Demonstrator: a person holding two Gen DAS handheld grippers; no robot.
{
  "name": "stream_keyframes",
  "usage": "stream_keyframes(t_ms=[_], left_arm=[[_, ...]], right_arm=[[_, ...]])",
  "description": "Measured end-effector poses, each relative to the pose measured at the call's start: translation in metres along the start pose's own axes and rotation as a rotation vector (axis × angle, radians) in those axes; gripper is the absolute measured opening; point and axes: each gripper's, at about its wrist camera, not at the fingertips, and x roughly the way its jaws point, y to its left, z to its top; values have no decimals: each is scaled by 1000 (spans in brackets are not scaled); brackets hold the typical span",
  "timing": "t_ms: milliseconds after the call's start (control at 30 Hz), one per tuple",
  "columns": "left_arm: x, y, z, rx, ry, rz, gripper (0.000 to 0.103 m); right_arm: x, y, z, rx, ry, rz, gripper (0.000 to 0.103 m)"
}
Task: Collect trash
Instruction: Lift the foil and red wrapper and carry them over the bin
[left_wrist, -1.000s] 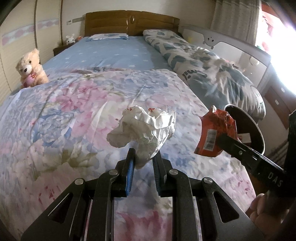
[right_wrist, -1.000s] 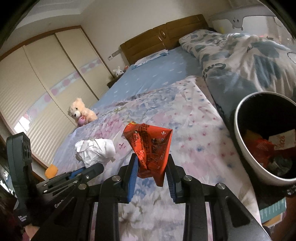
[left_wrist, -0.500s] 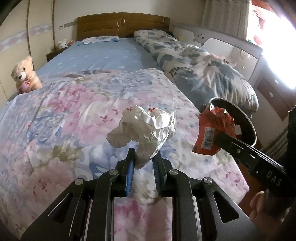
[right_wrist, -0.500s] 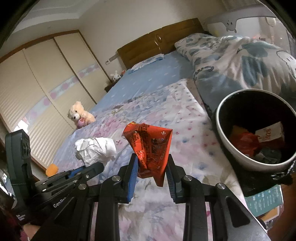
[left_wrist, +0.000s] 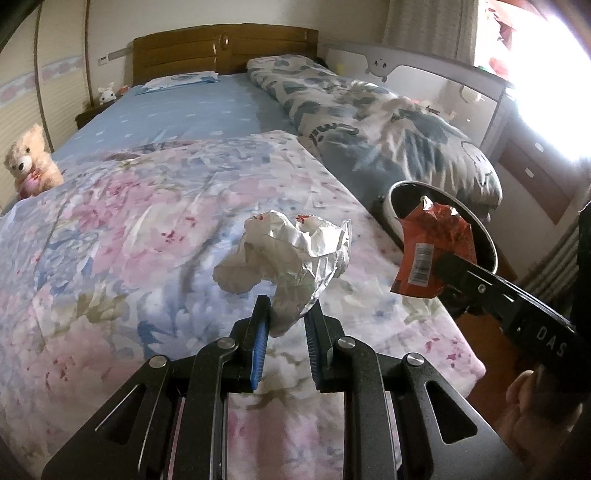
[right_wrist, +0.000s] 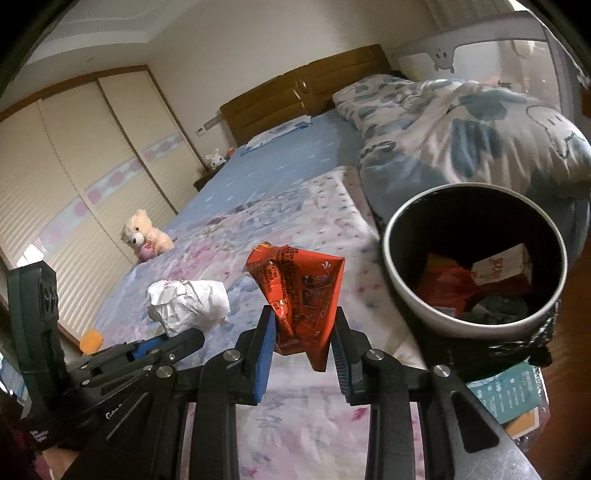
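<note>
The step in hand looks like carrying two pieces of trash to the bin. On the left, the left gripper (left_wrist: 282, 325) is clamped on a crumpled white paper (left_wrist: 291, 254), which sticks up and forward from between its fingers, above the floral quilt (left_wrist: 110, 229). To the right, the right gripper (right_wrist: 301, 332) grips a red wrapper (right_wrist: 299, 284) likewise. The bin (right_wrist: 406, 295) stands just right of those fingers, beside the bed; next, each piece needs bringing over its rim and letting go.
</note>
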Motion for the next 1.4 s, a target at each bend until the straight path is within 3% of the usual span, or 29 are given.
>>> stream_keyframes(t_ms=[1400], left_arm=[[28, -102, 34, 162, 5, -96, 18]], right_arm=[[-45, -91, 22, 111, -77, -141, 29]])
